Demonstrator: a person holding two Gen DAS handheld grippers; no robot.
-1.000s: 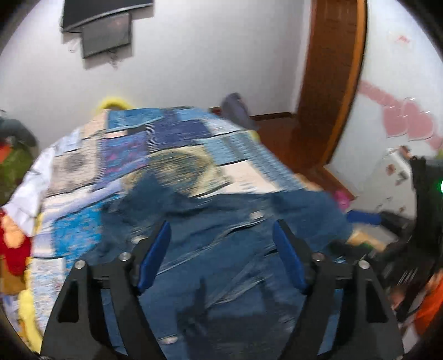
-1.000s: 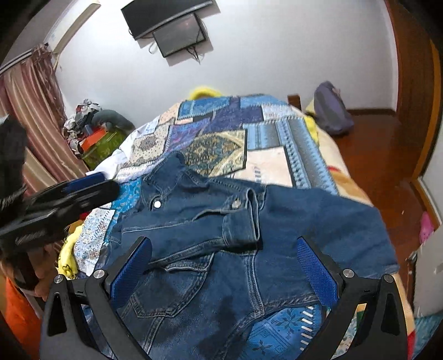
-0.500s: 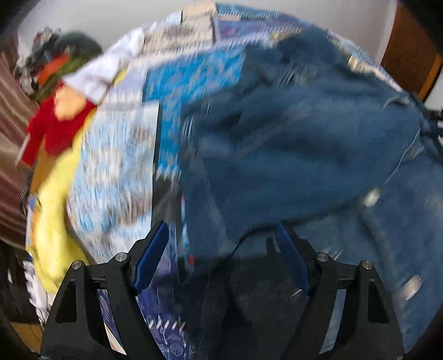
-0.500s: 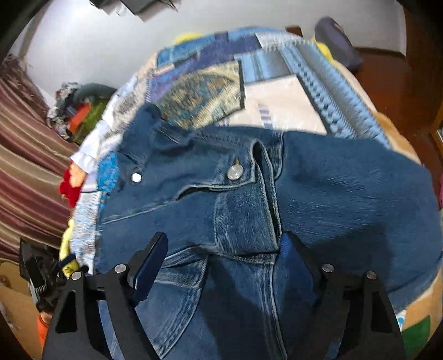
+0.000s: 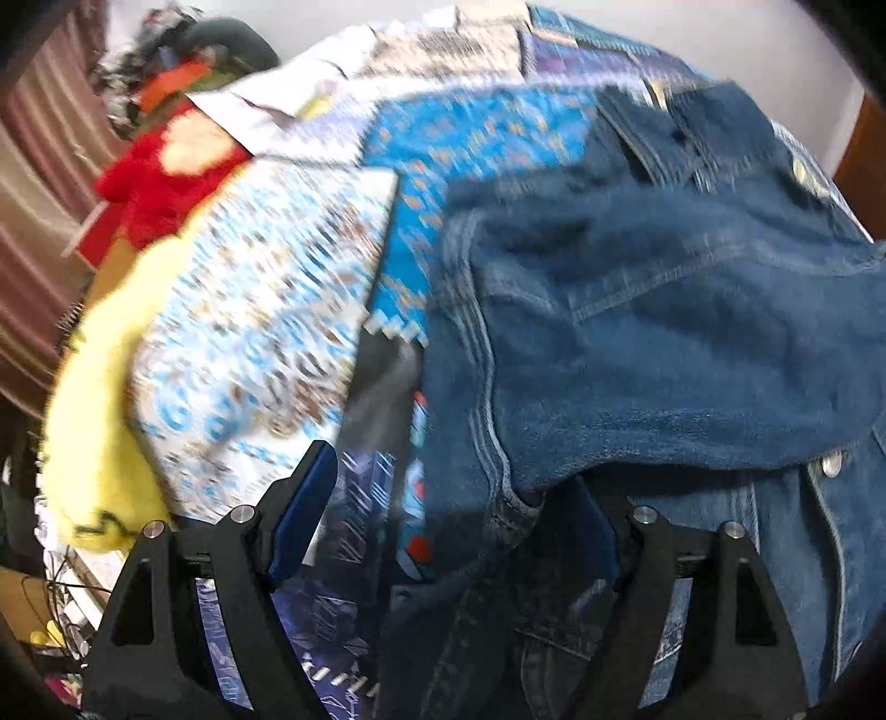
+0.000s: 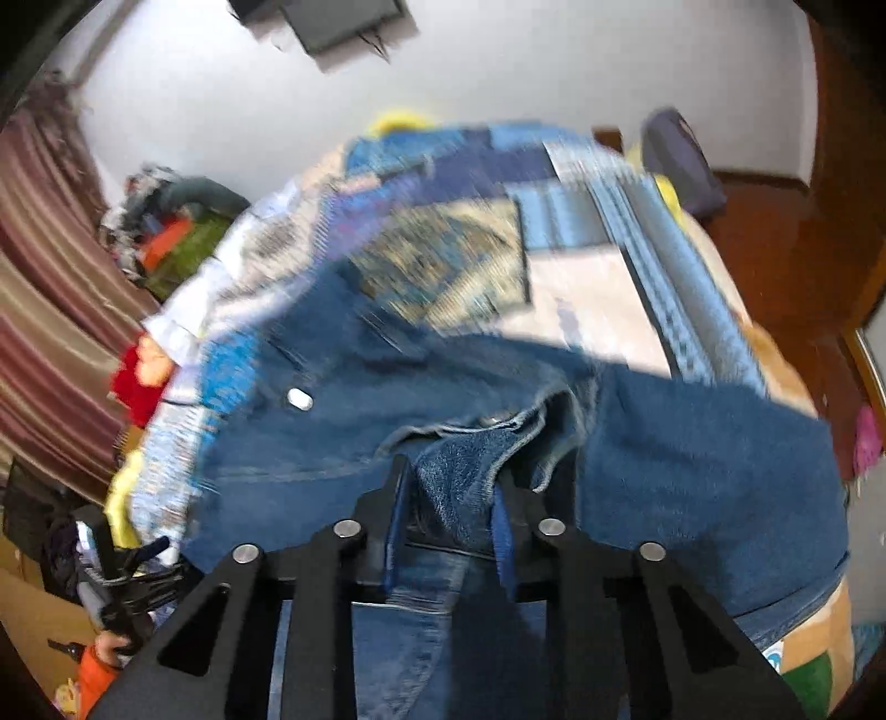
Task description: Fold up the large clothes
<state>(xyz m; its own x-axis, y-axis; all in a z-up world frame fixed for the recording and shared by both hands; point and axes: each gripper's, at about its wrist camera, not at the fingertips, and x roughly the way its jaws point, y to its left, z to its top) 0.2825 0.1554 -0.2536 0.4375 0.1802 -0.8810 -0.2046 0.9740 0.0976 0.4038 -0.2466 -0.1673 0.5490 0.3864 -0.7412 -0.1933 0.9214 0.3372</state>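
A blue denim jacket (image 5: 653,310) lies spread on a bed with a patchwork quilt (image 5: 266,310). In the left wrist view my left gripper (image 5: 443,509) is open over the jacket's left edge, with a fold of denim lying between its blue pads; the right pad is partly covered by cloth. In the right wrist view the jacket (image 6: 692,471) shows again. My right gripper (image 6: 448,498) is shut on a bunched fold of the denim near the jacket's middle, close to a metal button (image 6: 299,397).
A pile of red and yellow cloth (image 5: 144,183) lies at the bed's left side, by a striped curtain (image 6: 50,310). A dark bag (image 6: 681,160) sits at the far right of the bed. A wall screen (image 6: 343,22) hangs above. Wooden floor (image 6: 775,221) lies right.
My right gripper has closed on a fold of the jacket and lifted it. My left gripper has swung down to the jacket's left edge and stays open.
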